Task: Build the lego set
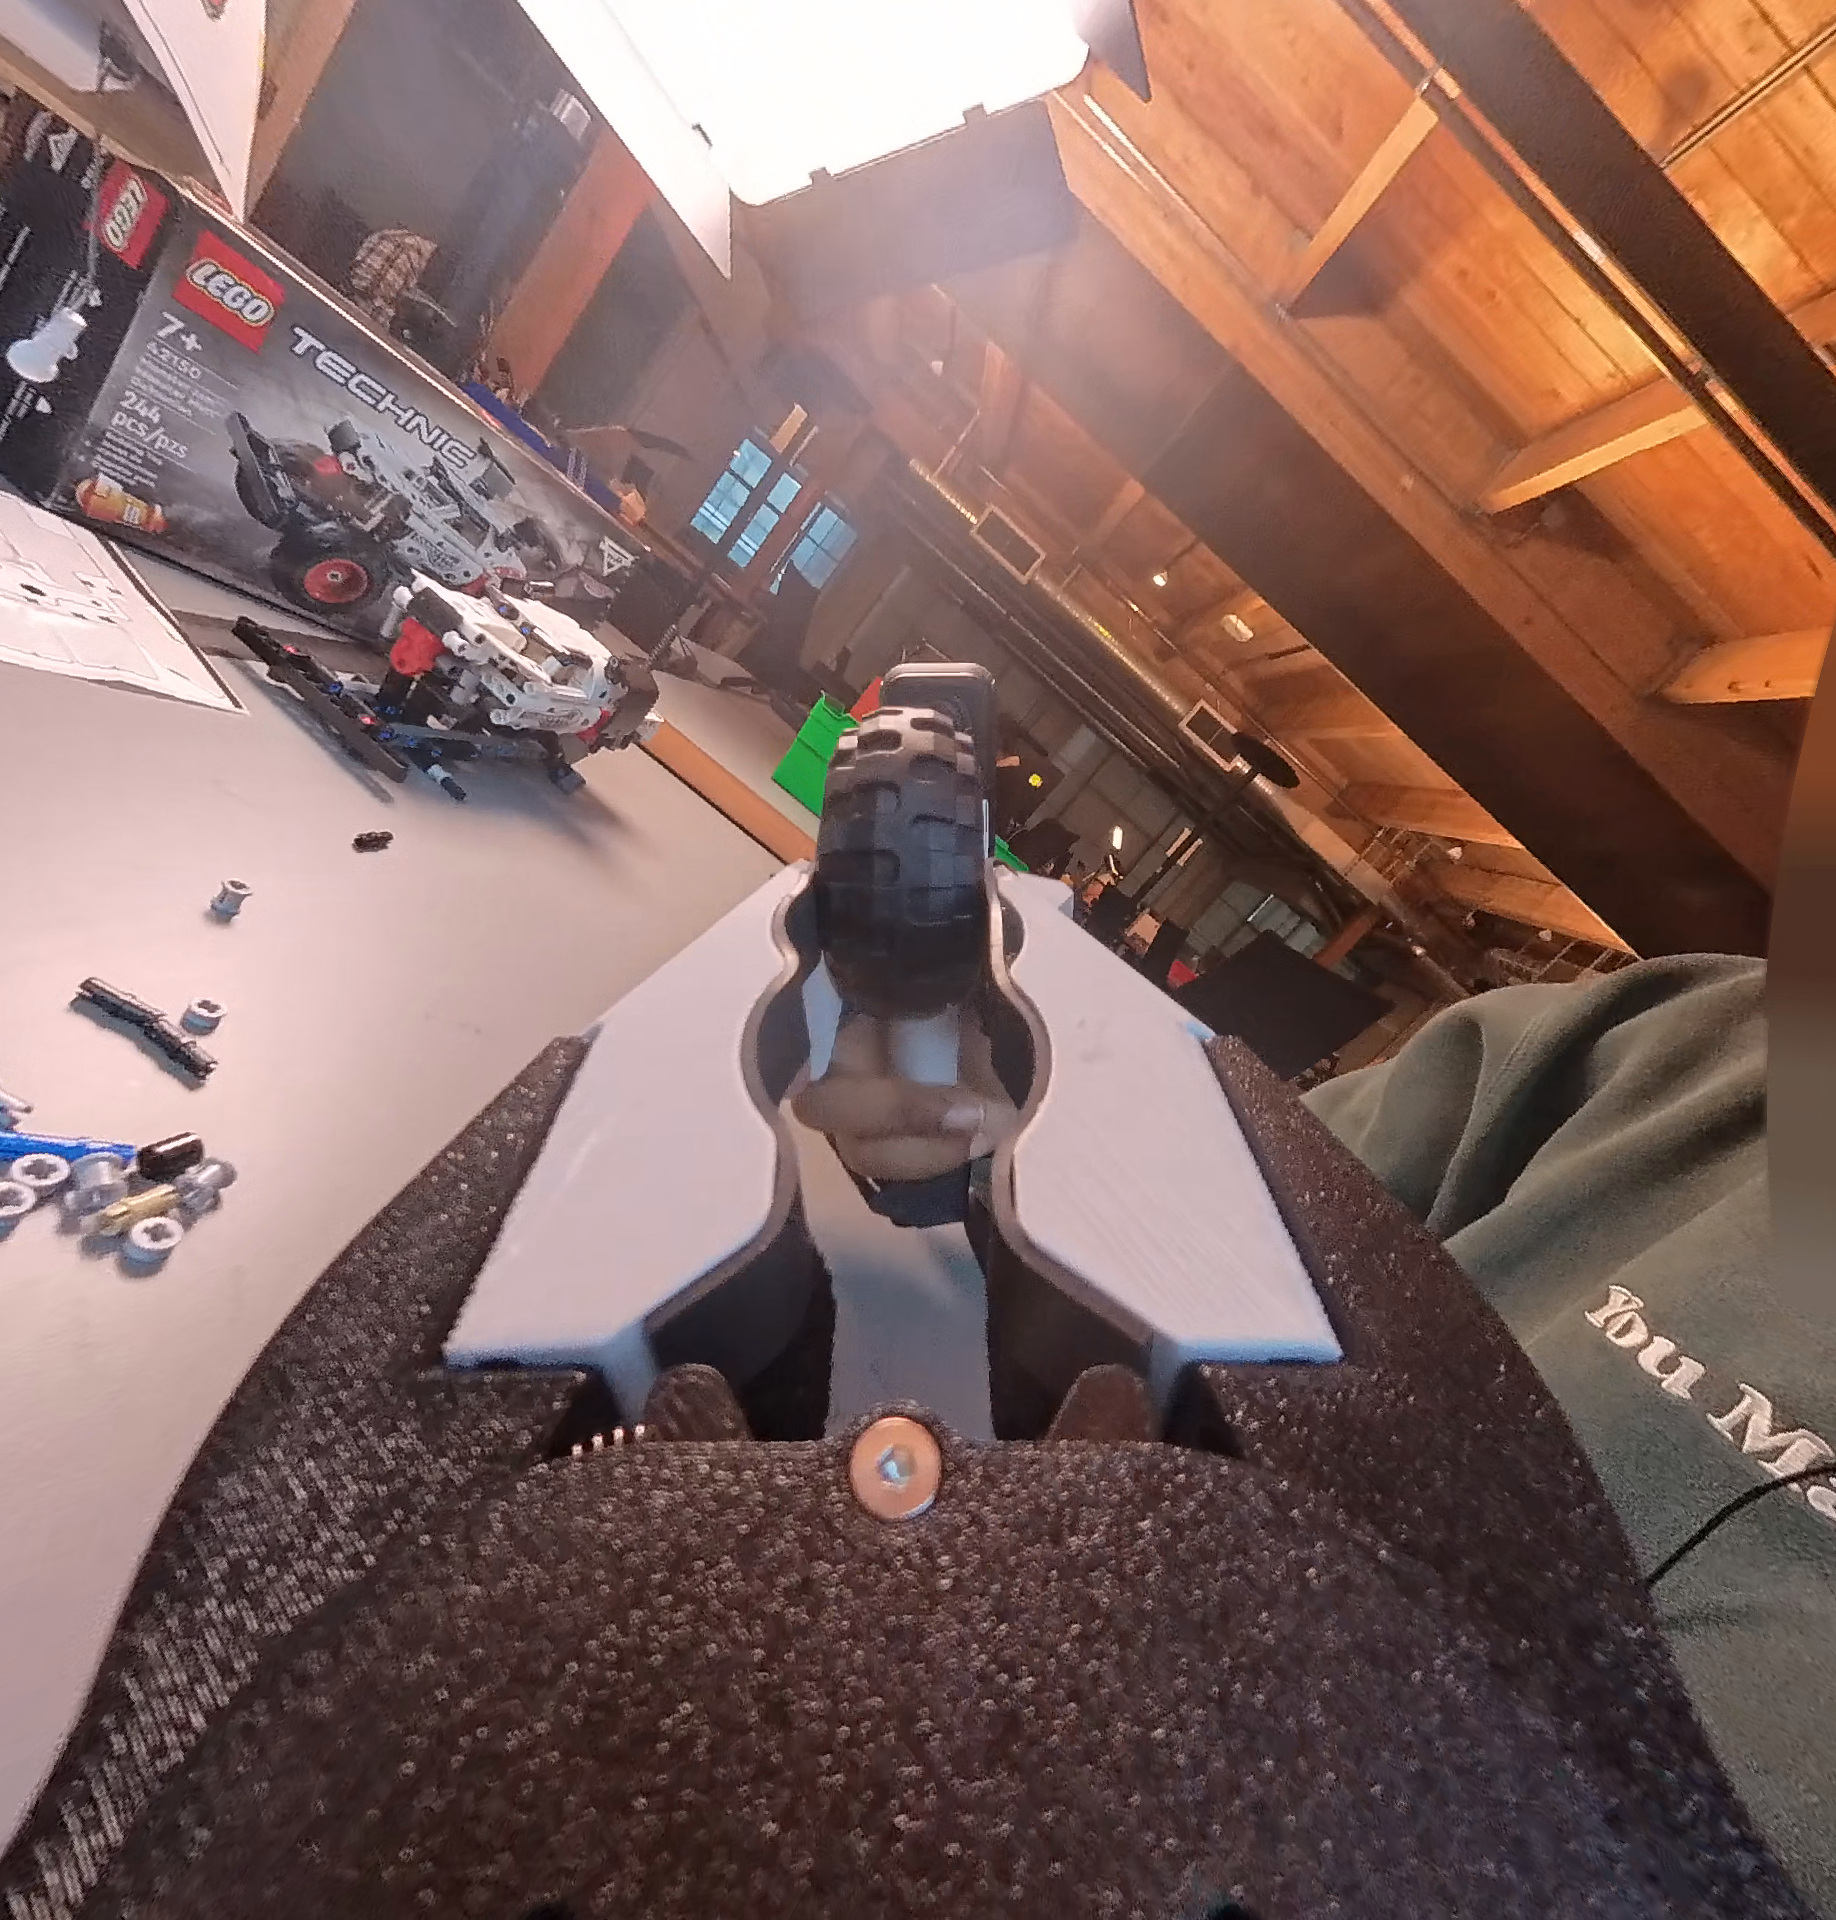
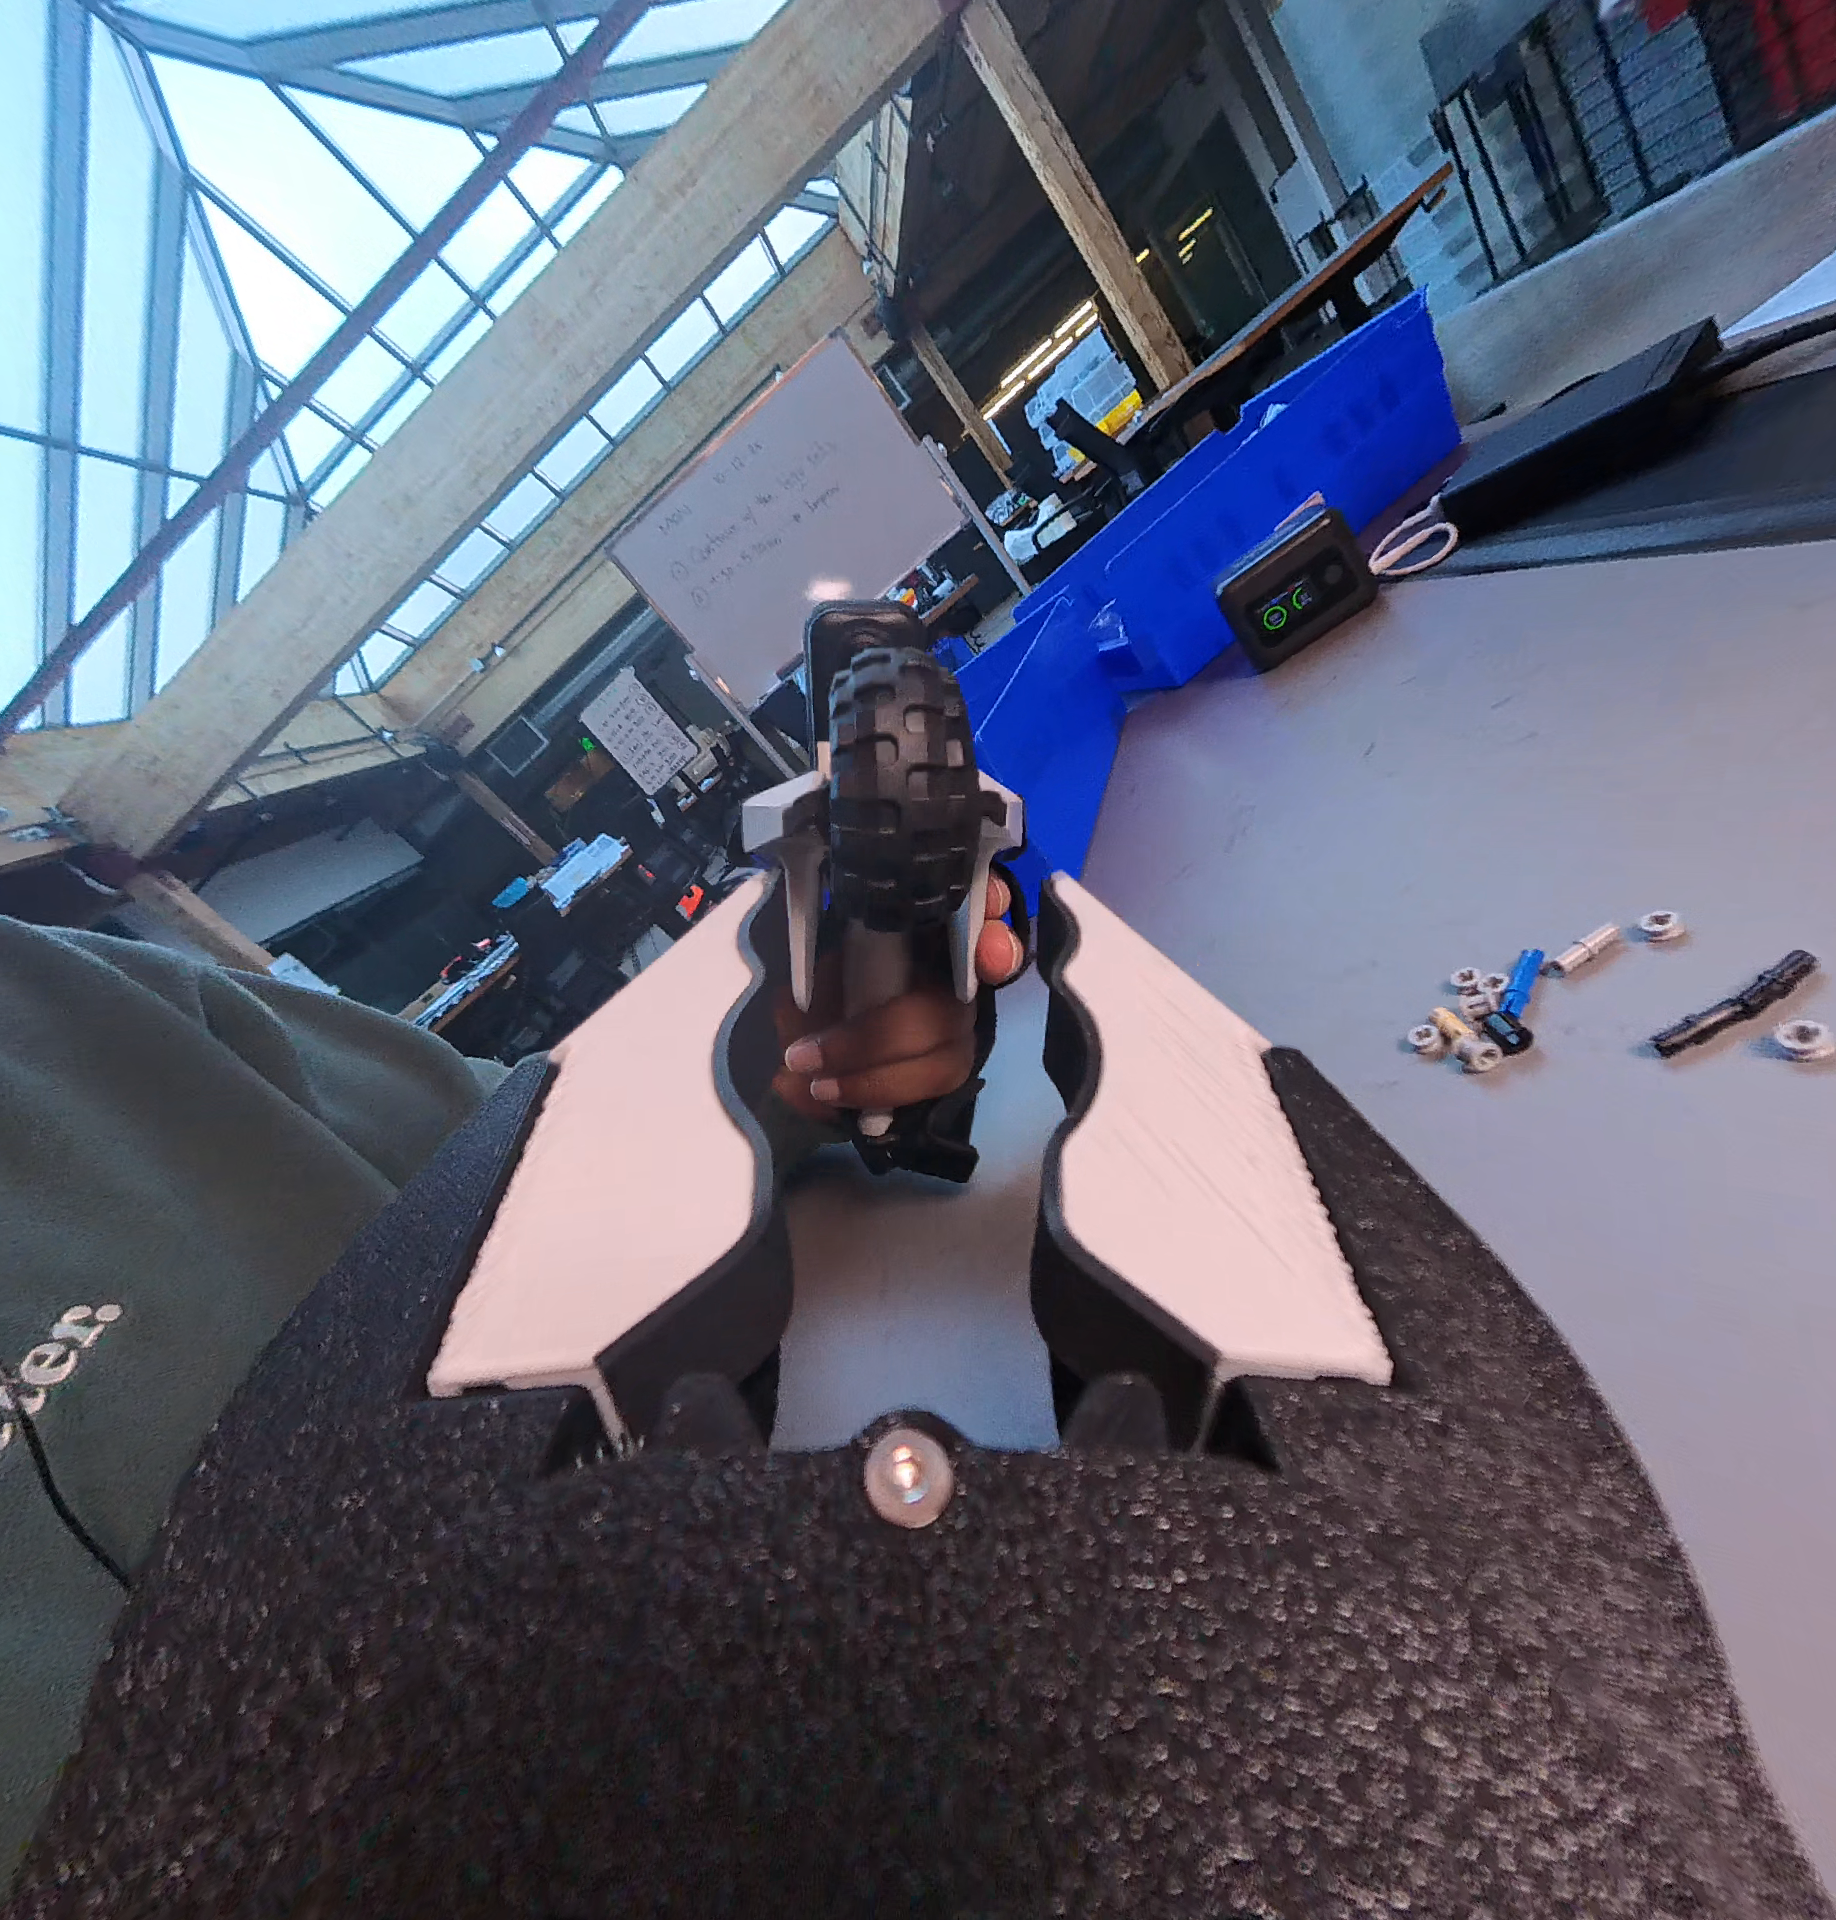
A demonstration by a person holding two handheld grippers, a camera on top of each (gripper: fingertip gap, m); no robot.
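Observation:
A black knobbly tyre (image 1: 903, 831) sits upright between the fingertips of my left gripper (image 1: 898, 899), which is shut on it and holds it above the grey table (image 1: 270, 1039). The right wrist view shows the same tyre (image 2: 898, 800) held by the left gripper's grey fingers (image 2: 789, 842), with a hand behind them. My right gripper (image 2: 903, 904) is open and empty, facing the tyre from close by. The partly built white, black and red truck model (image 1: 519, 675) stands on the table at far left.
The set's box (image 1: 301, 436) and an instruction sheet (image 1: 41, 592) lie behind the model. Loose bushes, pins and a black axle (image 1: 145, 1023) lie on the table (image 2: 1485, 1013). Blue bins (image 2: 1257, 561) and a small black device (image 2: 1293, 592) stand farther off. A green-sleeved arm (image 1: 1568, 1195) is close. The grippers are tip to tip, or close to it.

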